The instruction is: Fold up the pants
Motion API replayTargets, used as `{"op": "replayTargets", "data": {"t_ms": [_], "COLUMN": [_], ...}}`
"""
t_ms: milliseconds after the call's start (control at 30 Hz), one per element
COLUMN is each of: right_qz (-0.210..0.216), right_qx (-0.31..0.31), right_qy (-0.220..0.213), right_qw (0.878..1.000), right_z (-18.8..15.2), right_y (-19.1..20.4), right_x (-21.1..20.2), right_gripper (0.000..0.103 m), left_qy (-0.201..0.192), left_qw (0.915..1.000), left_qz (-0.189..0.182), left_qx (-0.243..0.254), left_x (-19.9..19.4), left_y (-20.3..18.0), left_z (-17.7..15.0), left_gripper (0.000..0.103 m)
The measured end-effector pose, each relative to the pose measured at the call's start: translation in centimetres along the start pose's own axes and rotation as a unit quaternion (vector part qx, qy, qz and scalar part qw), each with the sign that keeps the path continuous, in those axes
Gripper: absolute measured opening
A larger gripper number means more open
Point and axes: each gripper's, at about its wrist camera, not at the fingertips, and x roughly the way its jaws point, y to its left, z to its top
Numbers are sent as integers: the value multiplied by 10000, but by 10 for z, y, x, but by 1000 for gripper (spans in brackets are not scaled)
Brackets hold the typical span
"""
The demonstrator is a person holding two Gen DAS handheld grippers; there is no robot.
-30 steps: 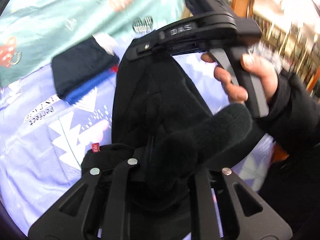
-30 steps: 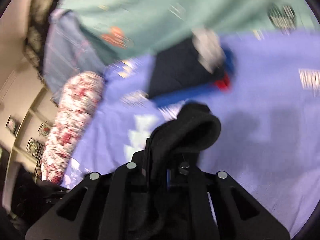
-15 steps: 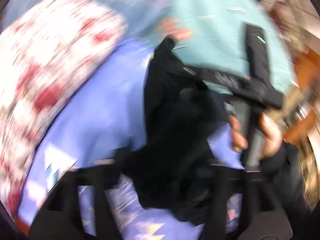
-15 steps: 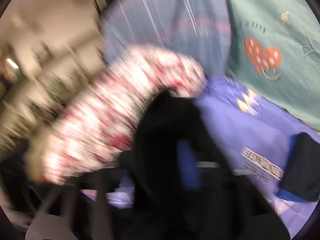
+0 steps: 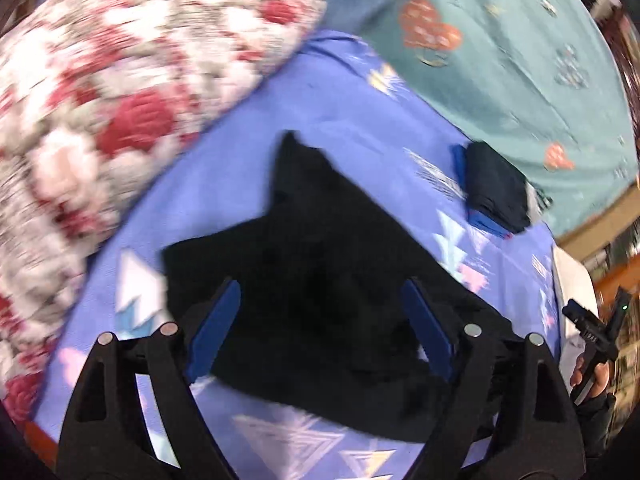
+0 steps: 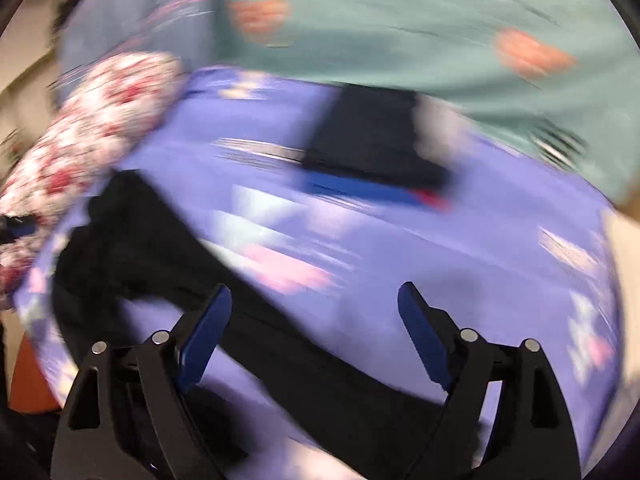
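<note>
The purple bedspread (image 5: 256, 184), a smooth woven sheet printed with pale triangles, served as the work surface, and everything else lay on it or against it. Along its far edge ran a teal blanket (image 5: 520, 60) with orange heart motifs, and at its left edge bulged a quilted red-and-white floral bolster (image 5: 120, 80), puffy and stitched in rounded lobes.

The black pants (image 5: 320, 272) lay near the middle of the bedspread, toward its near edge, in a rumpled, roughly star-shaped heap of soft, fleecy-looking cloth, with one pointed corner toward the teal blanket. They looked newly laid down rather than folded: no crisp edges, no squared stack. As a judgement, the fold was barely started; spreading the legs flat, aligning them and folding over all seemed left to do. In the right wrist view the pants (image 6: 160, 264) trailed as a long dark strip across the bedspread's near left part, badly blurred.

Farther along the bedspread, close to the teal blanket, sat a folded navy garment (image 5: 496, 188) with a blue edge, compact and rectangular.

The left gripper (image 5: 320, 320) hovered over the pants with its blue-padded jaws wide and pressing on nothing. The right gripper (image 6: 316, 312) had its jaws opening, wide apart, with pants cloth passing beneath them but not pinched.
</note>
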Motion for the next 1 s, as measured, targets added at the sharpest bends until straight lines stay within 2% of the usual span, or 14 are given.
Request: {"op": "replayTargets", "data": {"t_ms": [100, 233, 367, 467, 500, 533, 567, 600, 700, 767, 833, 900, 967, 1000], "right_qz": [-180, -135, 284, 349, 299, 198, 368, 738, 551, 649, 684, 830, 1188, 1097], "right_qx": [353, 425, 776, 592, 472, 355, 111, -21, -392, -453, -708, -1290, -2061, -2264], "right_qy": [601, 1067, 1084, 1316, 1534, 1548, 1495, 1538, 903, 83, -803, -1587, -1549, -1209], "right_qw": [9974, 9933, 9907, 9889, 9866, 9871, 9880, 9853, 9936, 9968, 9919, 9753, 9589, 9603], "right_z": [-62, -120, -124, -115, -113, -112, -107, -100, -67, -40, -26, -38, -77, -103], "right_y": [-73, -110, -128, -117, -113, -108, -100, -93, -86, -93, -96, -92, -84, -81], "right_x": [-9, 4, 38, 71, 85, 88, 86, 84, 49, -1, -60, -121, -147, -140], "right_gripper": [90, 90, 90, 90, 75, 70, 46, 14, 14, 14, 14, 14, 19, 38], "left_qy": [356, 772, 1047, 1282, 1297, 1306, 1313, 1300, 1252, 1211, 1178, 1188, 1271, 1328], "left_qw": [9975, 9891, 9855, 9848, 9853, 9859, 9869, 9877, 9901, 9916, 9922, 9914, 9893, 9881], "left_qz": [-263, -459, -300, -145, -72, -7, 64, 111, 232, 153, 20, -96, -198, -242], "left_qx": [556, 1169, 1303, 1164, 1105, 1043, 937, 861, 598, 422, 406, 540, 682, 733], "left_x": [37, 84, 124, 139, 140, 139, 135, 133, 125, 120, 117, 116, 117, 118], "left_y": [-61, -132, -161, -158, -151, -144, -134, -127, -105, -98, -100, -108, -115, -117], "left_z": [5, -2, -12, -22, -24, -26, -26, -26, -21, -18, -17, -21, -28, -32], "left_gripper": [85, 85, 85, 85, 85, 85, 85, 85, 85, 85, 85, 86, 87, 87]}}
